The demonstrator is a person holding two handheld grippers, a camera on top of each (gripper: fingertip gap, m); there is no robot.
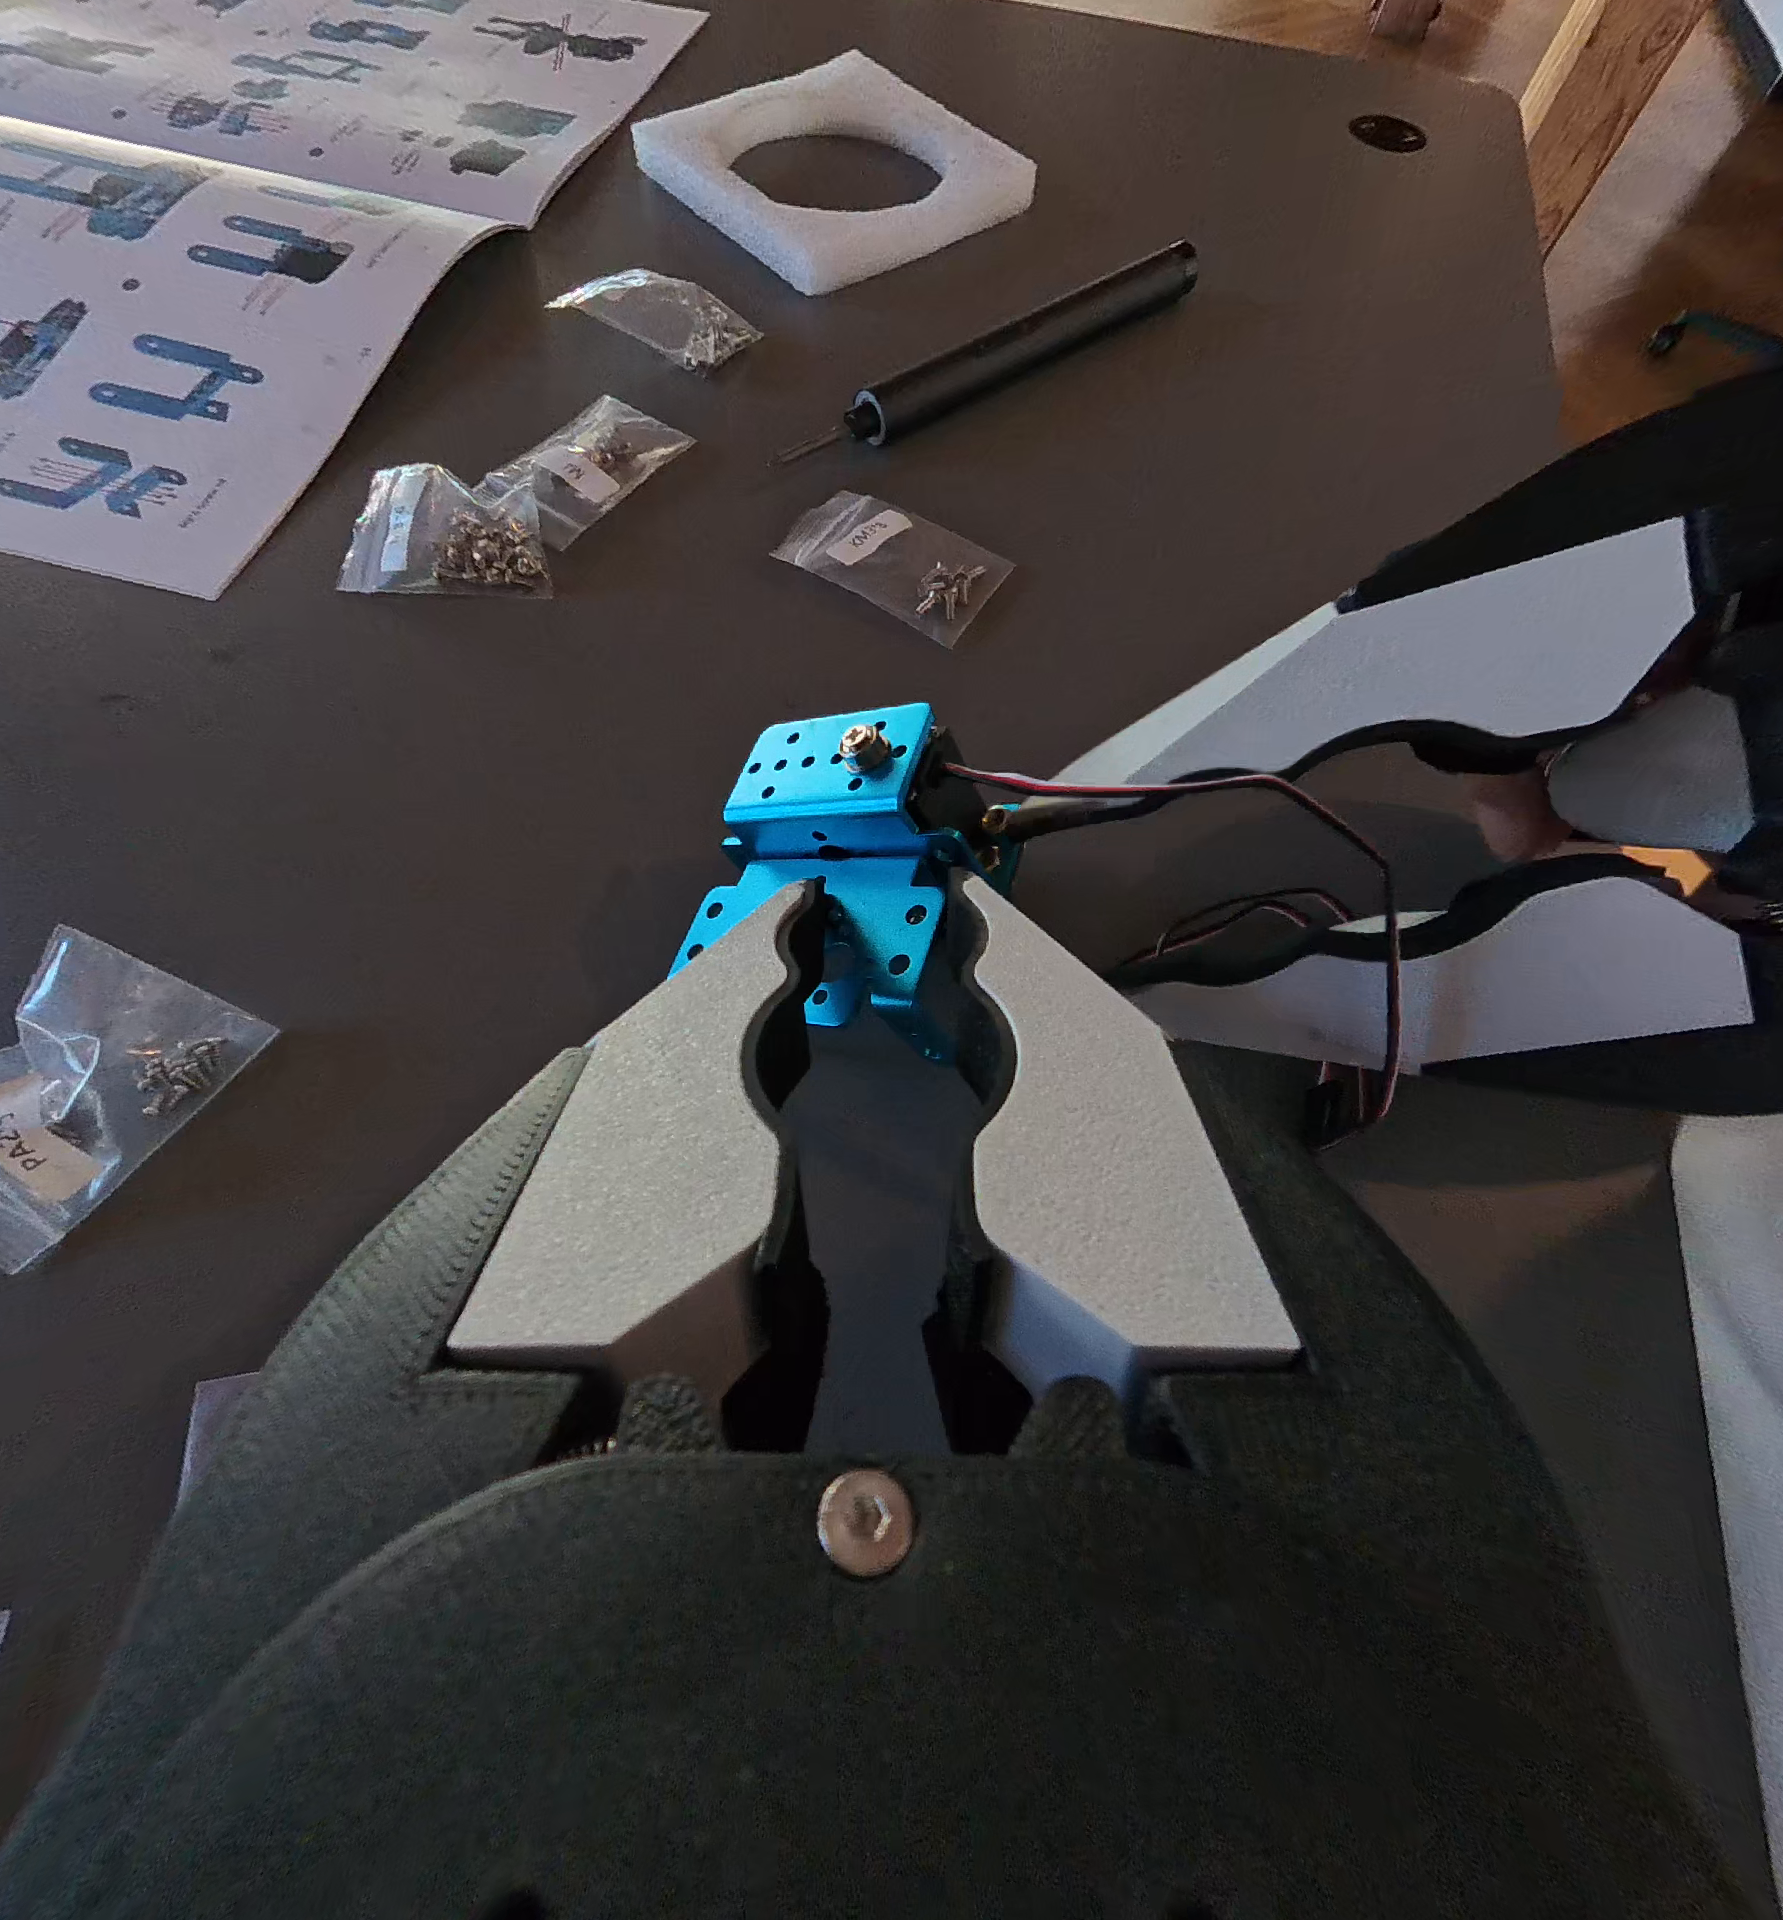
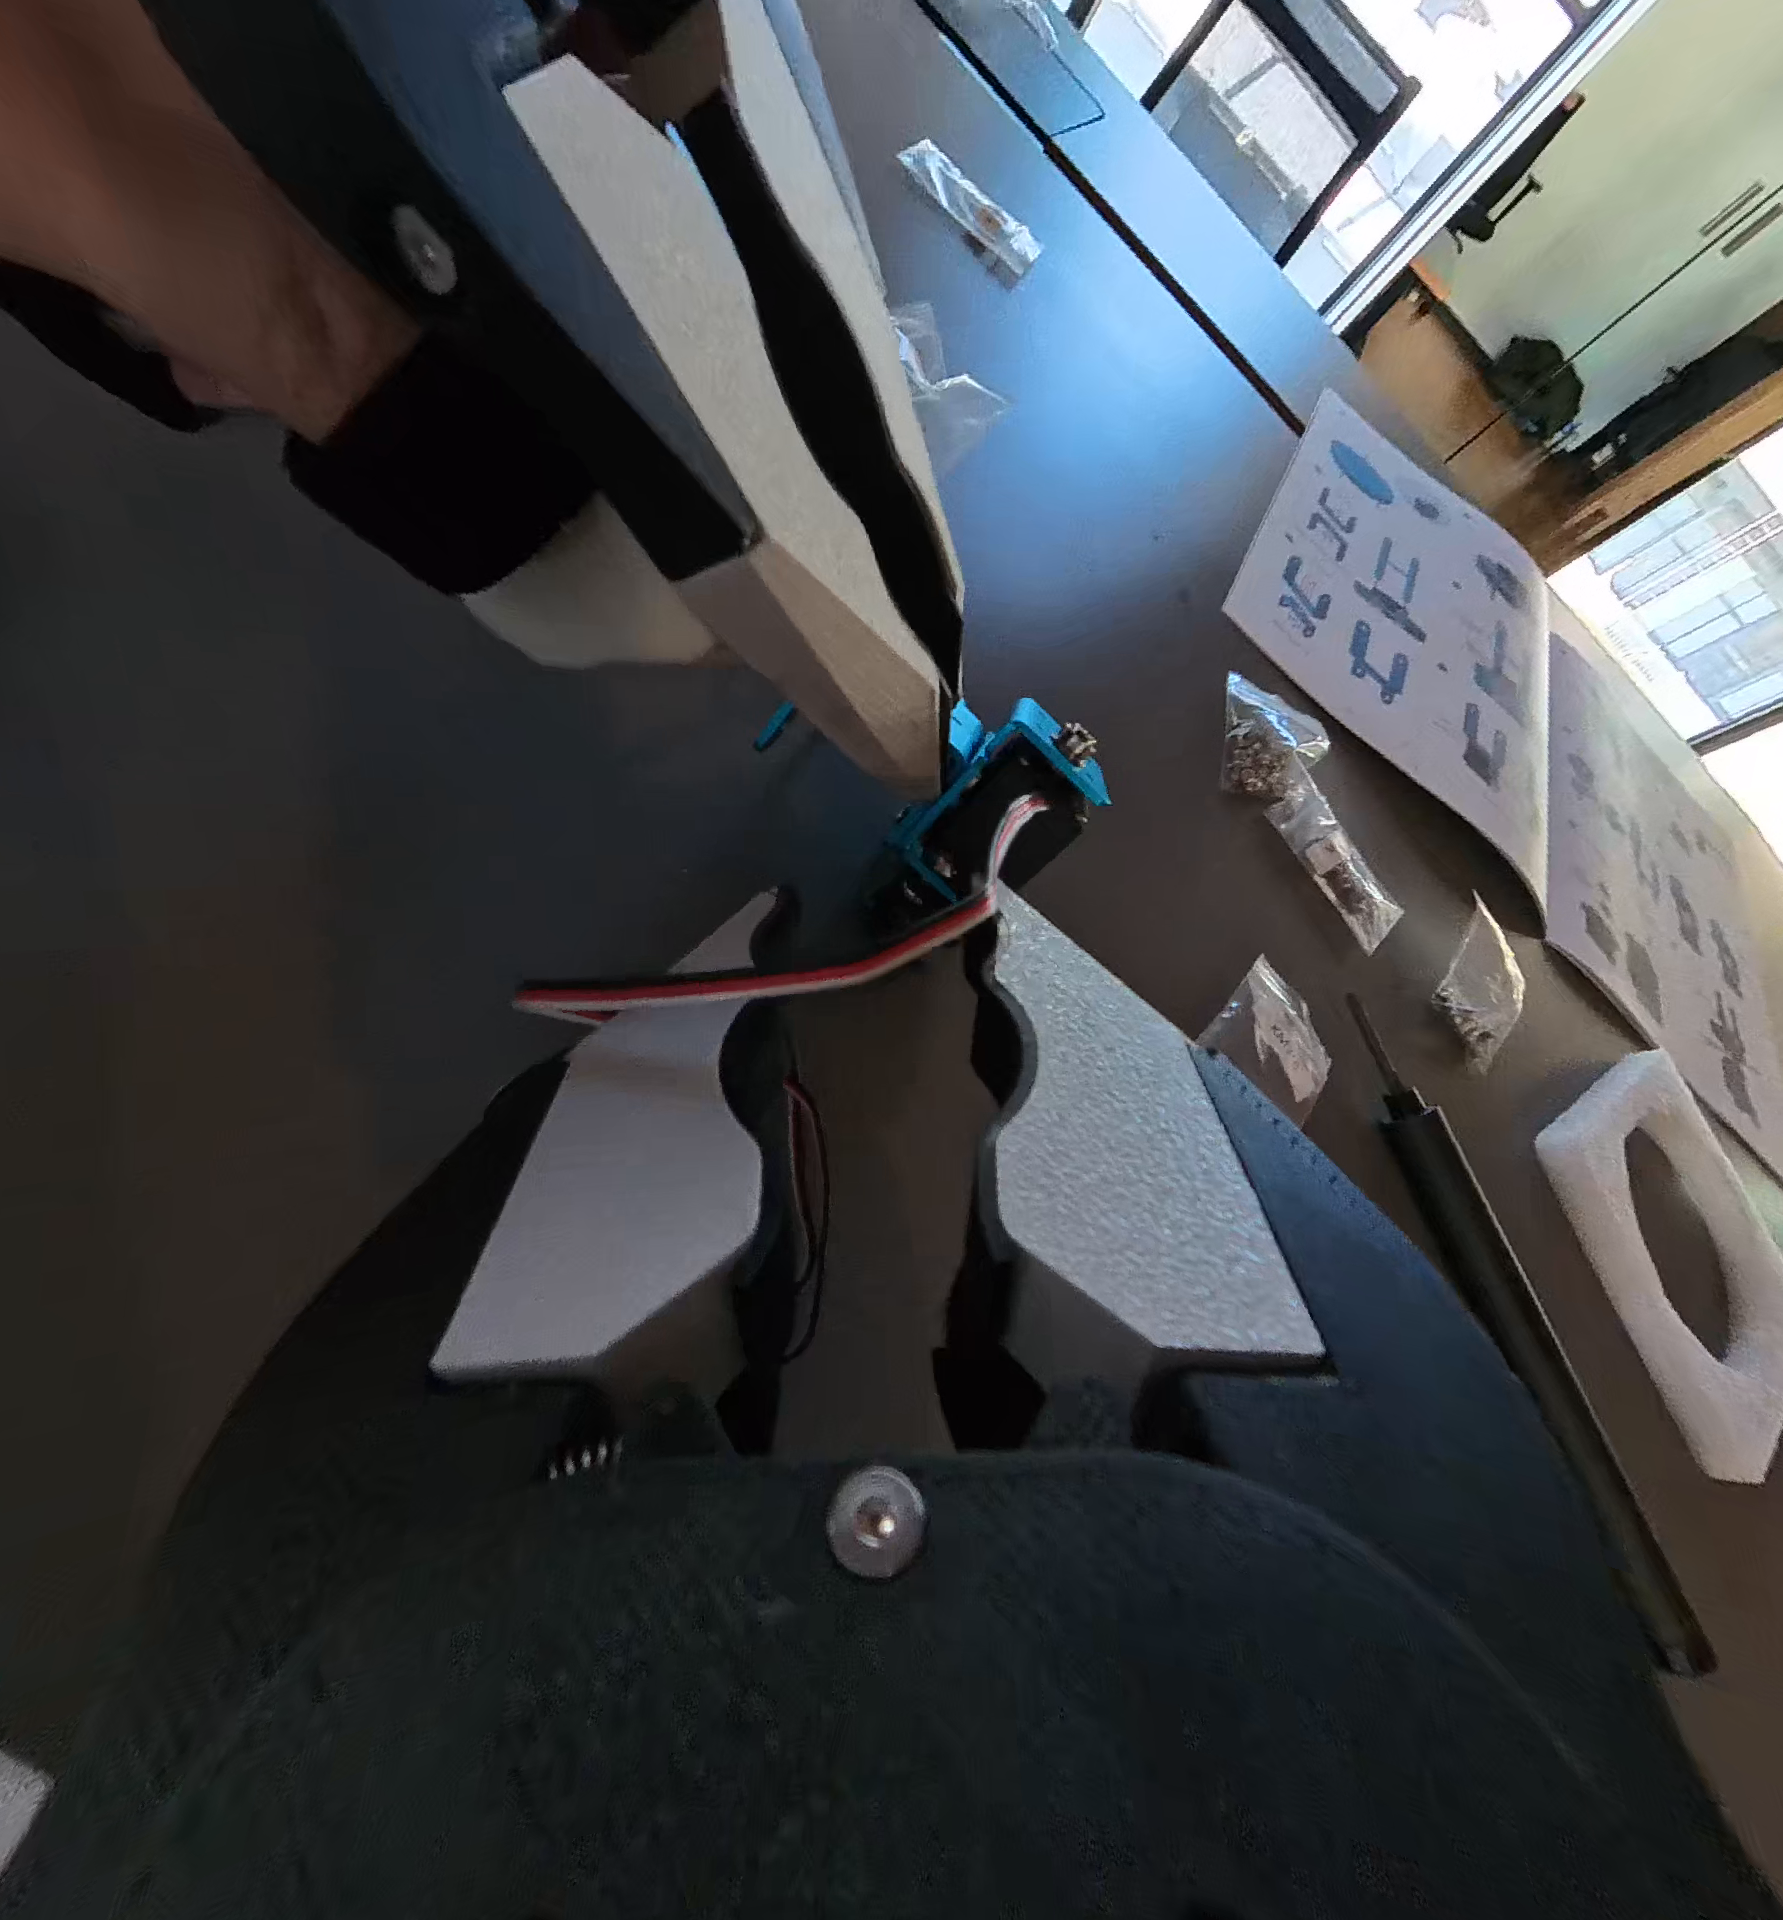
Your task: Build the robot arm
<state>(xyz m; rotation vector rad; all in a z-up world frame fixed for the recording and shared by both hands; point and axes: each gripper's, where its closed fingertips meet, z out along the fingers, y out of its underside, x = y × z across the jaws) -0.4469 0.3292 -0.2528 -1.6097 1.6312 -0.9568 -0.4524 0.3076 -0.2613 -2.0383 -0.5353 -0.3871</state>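
My left gripper is shut on a blue metal bracket assembly with a black servo mounted in it, and holds it just above the dark table. A screw with a washer sits on the bracket's top face. The servo's striped cable runs from the servo across the gap of my right gripper, which is open with its tips right by the servo's end. In the left wrist view the right gripper comes in from the right, jaws apart around the wires. A hand holds the left gripper.
An open instruction booklet lies at the far left. A white foam frame, a black screwdriver and several small screw bags lie beyond the assembly. One more bag lies at the left. The table edge runs along the right. Left and right tips are no more than a few centimetres apart. About 20 cm separates my right fingertips from the black screwdriver.
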